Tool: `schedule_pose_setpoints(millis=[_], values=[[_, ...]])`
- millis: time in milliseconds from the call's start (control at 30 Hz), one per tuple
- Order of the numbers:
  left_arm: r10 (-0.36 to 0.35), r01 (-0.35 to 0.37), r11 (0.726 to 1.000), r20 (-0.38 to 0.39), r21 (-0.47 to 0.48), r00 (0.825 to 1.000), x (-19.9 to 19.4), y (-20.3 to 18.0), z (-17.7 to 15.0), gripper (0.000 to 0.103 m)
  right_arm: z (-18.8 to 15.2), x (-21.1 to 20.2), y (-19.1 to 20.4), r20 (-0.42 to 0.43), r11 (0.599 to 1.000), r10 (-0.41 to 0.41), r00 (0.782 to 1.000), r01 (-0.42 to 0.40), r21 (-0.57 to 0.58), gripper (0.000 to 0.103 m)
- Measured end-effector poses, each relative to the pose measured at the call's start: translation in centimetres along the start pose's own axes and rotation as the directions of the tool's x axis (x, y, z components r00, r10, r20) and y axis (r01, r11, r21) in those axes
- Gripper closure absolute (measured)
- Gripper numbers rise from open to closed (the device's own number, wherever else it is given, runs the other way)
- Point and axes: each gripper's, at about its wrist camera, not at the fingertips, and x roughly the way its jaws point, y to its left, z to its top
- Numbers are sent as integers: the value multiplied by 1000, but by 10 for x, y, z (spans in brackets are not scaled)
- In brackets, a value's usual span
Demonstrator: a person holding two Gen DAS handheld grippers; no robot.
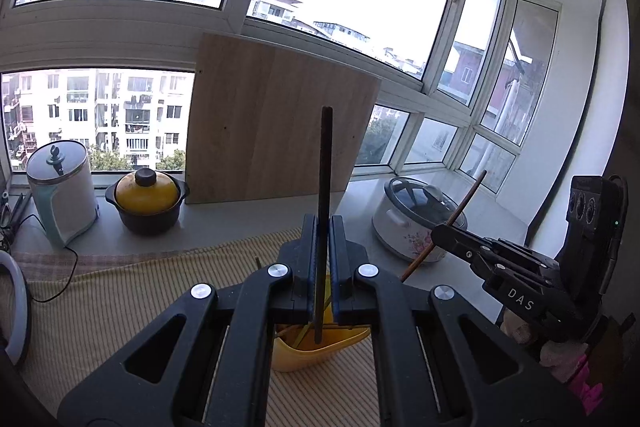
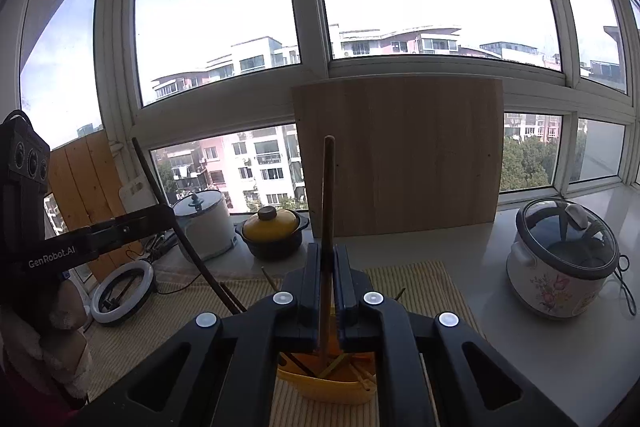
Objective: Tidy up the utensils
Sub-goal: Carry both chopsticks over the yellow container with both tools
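Note:
My left gripper (image 1: 323,223) is shut on a dark chopstick (image 1: 325,163) that stands upright between its pads, its lower end hanging over a yellow utensil holder (image 1: 312,355). My right gripper (image 2: 327,251) is shut on a light brown chopstick (image 2: 328,187), also upright above the yellow utensil holder (image 2: 324,387), which has several sticks inside. In the left wrist view the right gripper (image 1: 438,229) shows at the right with its brown chopstick (image 1: 468,199) slanting. In the right wrist view the left gripper (image 2: 170,213) shows at the left with its dark chopstick (image 2: 176,227).
A striped cloth (image 2: 420,287) covers the counter under the holder. Behind stand a wooden board (image 2: 400,155), a yellow-lidded black pot (image 2: 272,227), a white kettle (image 1: 62,187), a flowered rice cooker (image 2: 560,263) and a ring light (image 2: 122,291). A person's hand (image 2: 60,311) shows at left.

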Motion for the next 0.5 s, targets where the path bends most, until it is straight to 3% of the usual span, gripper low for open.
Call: schedule_pose_setpoints(millis=[300, 500], values=[[69, -68, 997, -26, 45, 997, 22, -4, -14, 100, -8, 21, -9, -48, 999, -32, 998, 33, 10, 100], [74, -72, 996, -65, 46, 995, 37, -4, -26, 100, -19, 36, -9, -88, 998, -58, 994, 57, -6, 100]])
